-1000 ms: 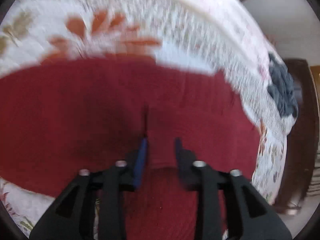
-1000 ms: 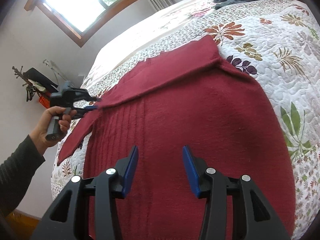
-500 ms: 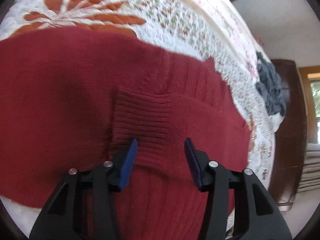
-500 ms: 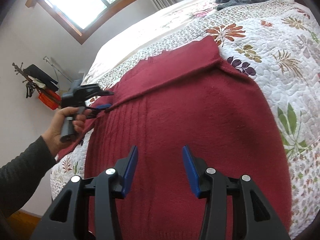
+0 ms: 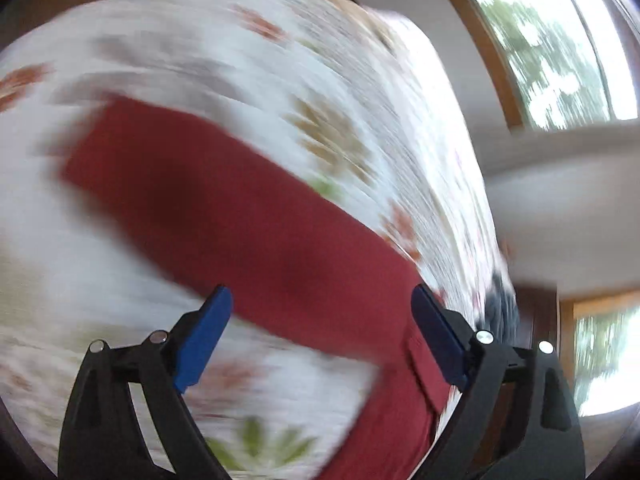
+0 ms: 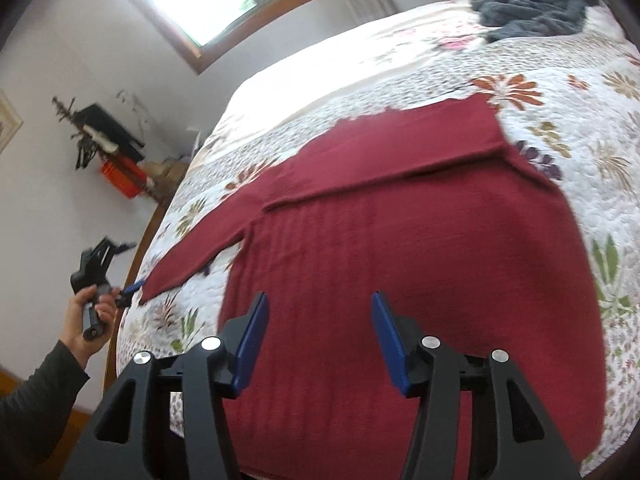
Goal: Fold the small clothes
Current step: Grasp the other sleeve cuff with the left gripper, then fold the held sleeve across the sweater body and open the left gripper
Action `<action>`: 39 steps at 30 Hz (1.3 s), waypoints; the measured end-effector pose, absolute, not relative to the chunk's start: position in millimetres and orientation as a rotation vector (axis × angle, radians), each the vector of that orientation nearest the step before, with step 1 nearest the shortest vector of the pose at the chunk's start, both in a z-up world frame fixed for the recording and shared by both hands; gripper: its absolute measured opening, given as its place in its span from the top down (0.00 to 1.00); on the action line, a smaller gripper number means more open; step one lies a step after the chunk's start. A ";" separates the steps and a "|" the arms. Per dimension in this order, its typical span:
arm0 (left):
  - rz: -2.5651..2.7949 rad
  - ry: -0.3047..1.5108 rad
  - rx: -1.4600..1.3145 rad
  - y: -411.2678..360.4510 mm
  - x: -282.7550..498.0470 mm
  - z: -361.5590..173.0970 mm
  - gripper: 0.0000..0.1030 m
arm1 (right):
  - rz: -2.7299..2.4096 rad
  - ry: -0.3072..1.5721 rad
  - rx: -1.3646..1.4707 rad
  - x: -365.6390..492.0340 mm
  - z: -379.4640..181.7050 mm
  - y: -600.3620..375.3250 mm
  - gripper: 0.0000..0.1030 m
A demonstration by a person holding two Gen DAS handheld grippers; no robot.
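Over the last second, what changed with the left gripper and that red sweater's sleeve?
The left gripper let go of the sleeve, opened wide and pulled back off the near corner of the bed. The sleeve, which had been folded across the red sweater, now lies stretched out flat on the quilt, pointing at that gripper. The right gripper stayed open over the sweater's body, and the grey garment has not moved.
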State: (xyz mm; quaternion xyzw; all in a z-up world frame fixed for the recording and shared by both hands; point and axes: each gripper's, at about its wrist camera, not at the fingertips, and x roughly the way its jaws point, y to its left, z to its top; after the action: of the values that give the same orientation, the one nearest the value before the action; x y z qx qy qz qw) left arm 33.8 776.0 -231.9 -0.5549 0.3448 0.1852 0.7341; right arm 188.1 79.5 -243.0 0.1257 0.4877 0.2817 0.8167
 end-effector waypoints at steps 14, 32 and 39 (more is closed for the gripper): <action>0.628 0.689 -1.305 860.2 -11.5 -279.5 0.33 | 0.594 1.069 0.212 185.6 -244.6 127.3 0.45; 0.197 0.604 -0.922 725.2 118.7 -87.1 0.89 | 0.567 1.033 0.274 194.5 -218.3 94.4 0.45; 0.011 0.707 -0.790 603.6 217.5 -85.7 0.89 | 0.545 1.043 0.340 217.4 -223.6 67.7 0.44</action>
State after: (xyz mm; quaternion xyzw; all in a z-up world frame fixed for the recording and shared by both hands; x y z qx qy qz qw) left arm 217.5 603.6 -85.7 -0.3767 0.3372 0.0052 0.8627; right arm 217.4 67.7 -223.6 0.1597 0.4893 0.2558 0.8183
